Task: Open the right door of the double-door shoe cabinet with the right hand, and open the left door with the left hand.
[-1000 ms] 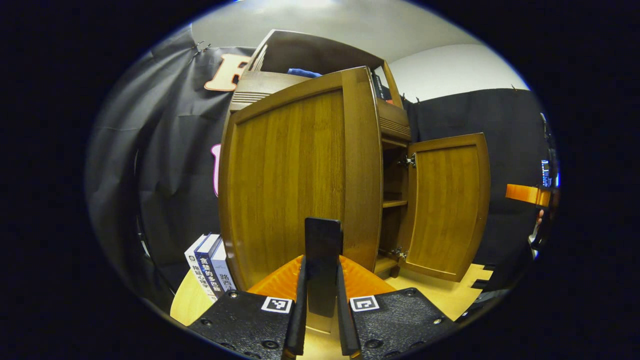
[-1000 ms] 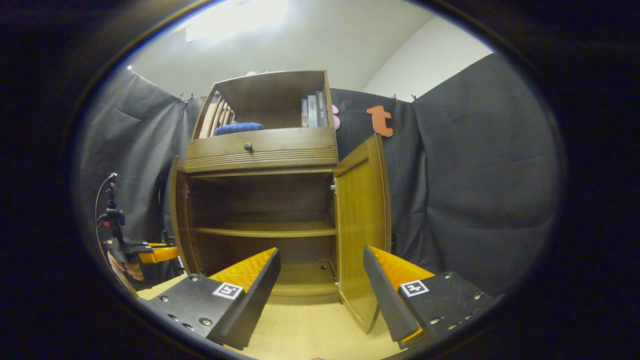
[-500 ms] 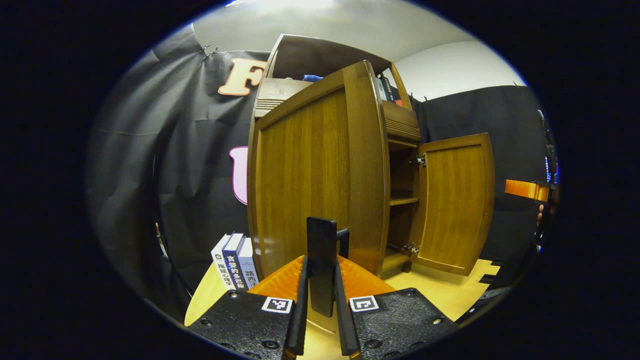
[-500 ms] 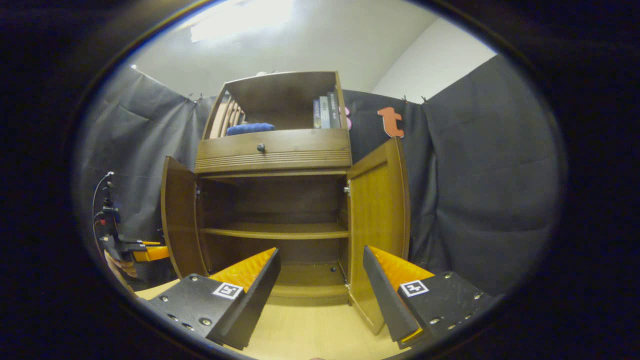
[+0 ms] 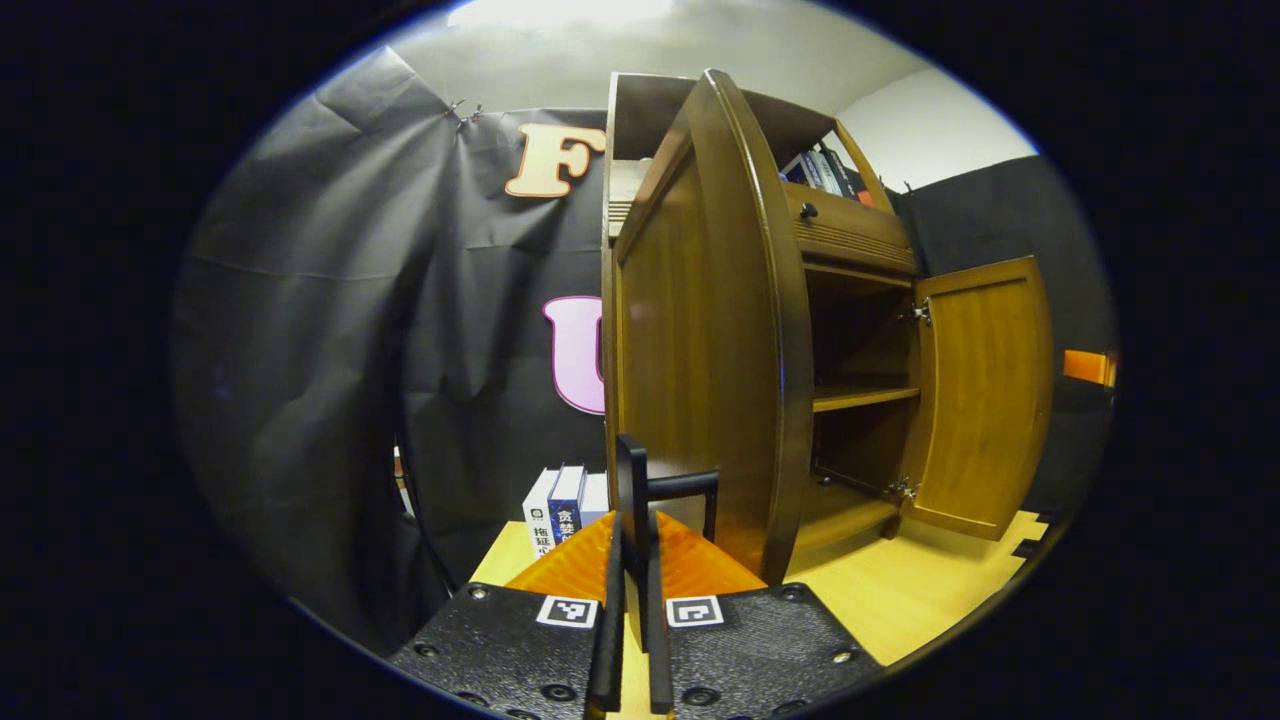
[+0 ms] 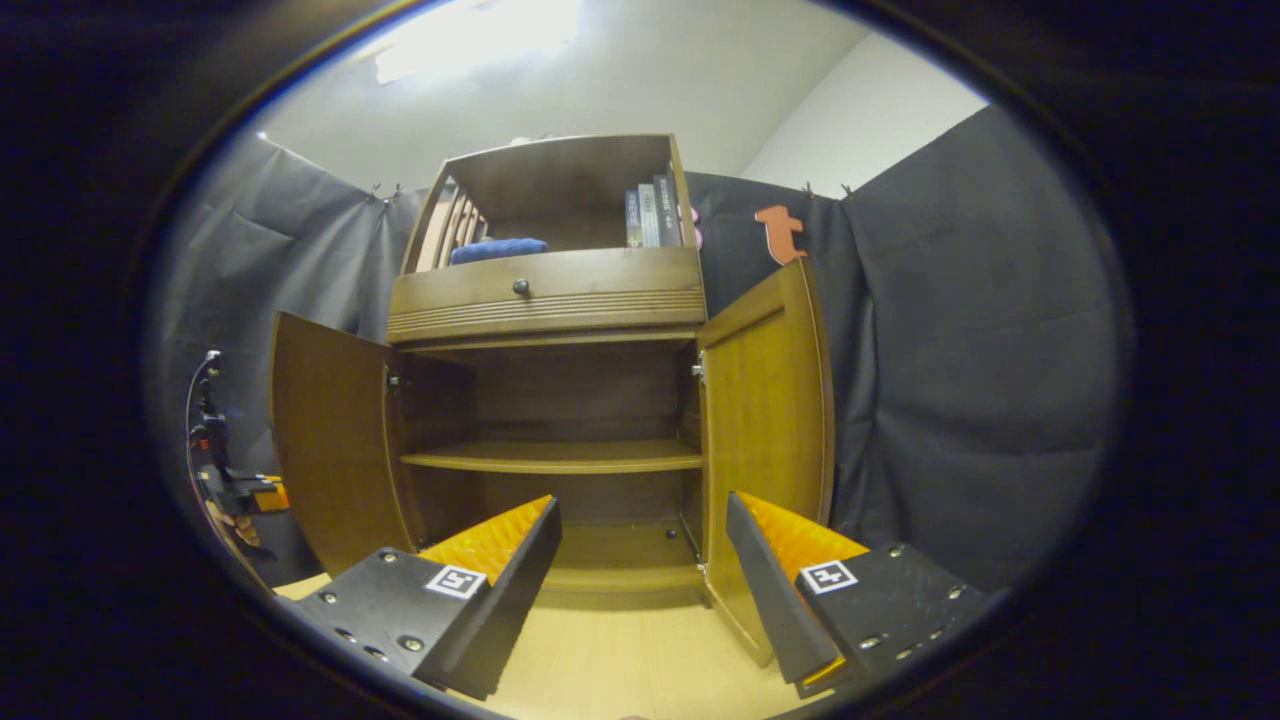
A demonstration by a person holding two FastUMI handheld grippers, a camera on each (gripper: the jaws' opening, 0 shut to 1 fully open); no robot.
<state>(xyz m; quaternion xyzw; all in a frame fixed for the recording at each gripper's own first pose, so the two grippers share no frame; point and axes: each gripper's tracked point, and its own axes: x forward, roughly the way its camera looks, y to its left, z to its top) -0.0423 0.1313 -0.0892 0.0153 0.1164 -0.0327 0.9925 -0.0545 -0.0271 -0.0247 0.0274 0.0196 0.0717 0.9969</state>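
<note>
The wooden shoe cabinet (image 6: 545, 300) stands with both doors swung out. In the left gripper view the left door (image 5: 700, 340) shows almost edge-on, and my left gripper (image 5: 632, 545) is shut on its black handle (image 5: 665, 485). The right door (image 5: 985, 390) hangs open further back. In the right gripper view my right gripper (image 6: 640, 510) is open, holds nothing and faces the cabinet's inside. The left door (image 6: 330, 440) stands to its left and the right door (image 6: 765, 420) to its right. The left gripper (image 6: 240, 490) and a hand show at the far left there.
Inside the cabinet is one bare shelf (image 6: 555, 458). Above it sit a drawer with a knob (image 6: 520, 288), a blue item (image 6: 498, 250) and books (image 6: 650, 215). More books (image 5: 565, 505) stand on the light wooden floor (image 6: 620, 650), left of the cabinet.
The left door has swung wider open with my left gripper shut on its handle. The right gripper has stayed open and hardly moved.
</note>
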